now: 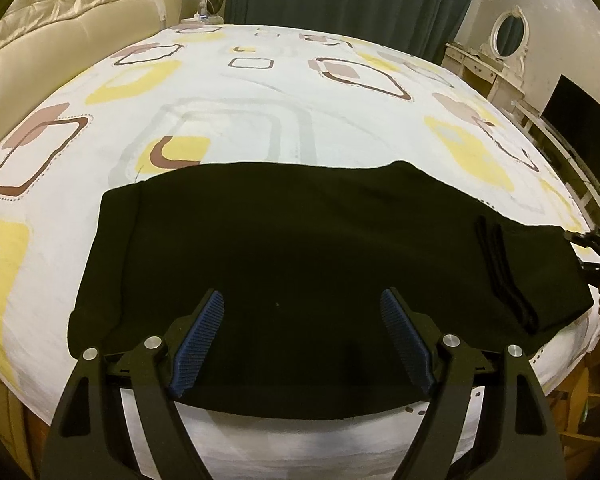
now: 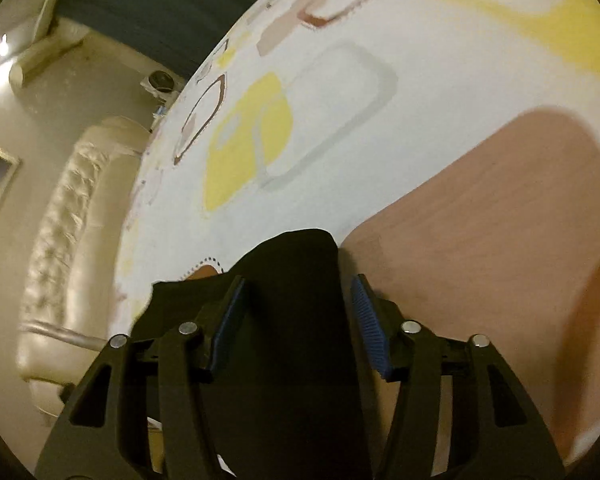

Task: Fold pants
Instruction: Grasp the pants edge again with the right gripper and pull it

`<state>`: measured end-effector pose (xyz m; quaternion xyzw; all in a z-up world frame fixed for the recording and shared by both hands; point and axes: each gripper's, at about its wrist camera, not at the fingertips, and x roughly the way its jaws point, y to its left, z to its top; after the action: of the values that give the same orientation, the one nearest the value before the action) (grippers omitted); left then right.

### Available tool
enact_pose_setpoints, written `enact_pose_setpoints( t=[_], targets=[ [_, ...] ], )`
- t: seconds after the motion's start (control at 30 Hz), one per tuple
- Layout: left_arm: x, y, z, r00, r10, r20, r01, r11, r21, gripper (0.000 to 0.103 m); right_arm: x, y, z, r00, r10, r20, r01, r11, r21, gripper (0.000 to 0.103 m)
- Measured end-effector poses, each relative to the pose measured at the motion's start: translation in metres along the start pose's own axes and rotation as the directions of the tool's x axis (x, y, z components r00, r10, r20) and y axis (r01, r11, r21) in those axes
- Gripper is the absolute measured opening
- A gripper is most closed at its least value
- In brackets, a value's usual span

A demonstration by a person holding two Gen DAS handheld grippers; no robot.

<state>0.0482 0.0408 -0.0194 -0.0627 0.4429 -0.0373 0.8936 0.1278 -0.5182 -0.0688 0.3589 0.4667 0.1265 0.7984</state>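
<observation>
The left gripper (image 1: 302, 312) is held wide open over the black pants (image 1: 300, 240), its ribbed blue pads (image 1: 198, 340) clear of the cloth. The right gripper (image 2: 298, 316) is set narrower, with a fold of the smooth, matte pants (image 2: 292, 320) between its pads; whether it is pinched cannot be told. The pants are spread near the bed's (image 1: 260, 92) front edge, on a white sheet (image 2: 380, 160) printed with rounded yellow and brown squares.

We find the bed sheet (image 1: 260, 92) bare beyond the black pants (image 1: 300, 232); the headboard (image 1: 60, 40) bounds the left, a dresser (image 1: 496, 68) the right.
</observation>
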Motion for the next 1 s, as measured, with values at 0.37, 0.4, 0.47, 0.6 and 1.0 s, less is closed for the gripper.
enact_pose_setpoints(
  t=[0.37,0.4,0.47,0.6,1.0],
  targets=[
    [0.004,-0.005,-0.003,1.0,-0.002,-0.012,0.002,1.0,0.018,0.08,0.019,-0.032,0.003,0.999,0.042,-0.005,-0.042,0.995,0.091,0.019],
    [0.004,-0.005,-0.003,1.0,0.0,-0.013,0.0,1.0,0.019,0.08,0.02,-0.033,0.004,0.999,0.052,-0.007,-0.051,0.994,0.097,0.02],
    [0.003,-0.005,-0.003,1.0,0.001,-0.01,-0.001,1.0,0.017,0.08,0.018,-0.036,0.003,0.996,0.085,-0.009,-0.083,0.989,0.12,0.024],
    [0.0,-0.005,-0.003,1.0,0.0,-0.001,0.001,1.0,0.014,0.08,0.002,-0.041,-0.009,0.992,0.127,-0.006,-0.124,0.979,0.161,0.034],
    [-0.005,-0.007,-0.002,1.0,-0.006,0.01,0.006,1.0,0.016,0.08,-0.037,-0.052,-0.075,0.993,0.109,-0.049,-0.102,0.987,0.121,0.026]
  ],
)
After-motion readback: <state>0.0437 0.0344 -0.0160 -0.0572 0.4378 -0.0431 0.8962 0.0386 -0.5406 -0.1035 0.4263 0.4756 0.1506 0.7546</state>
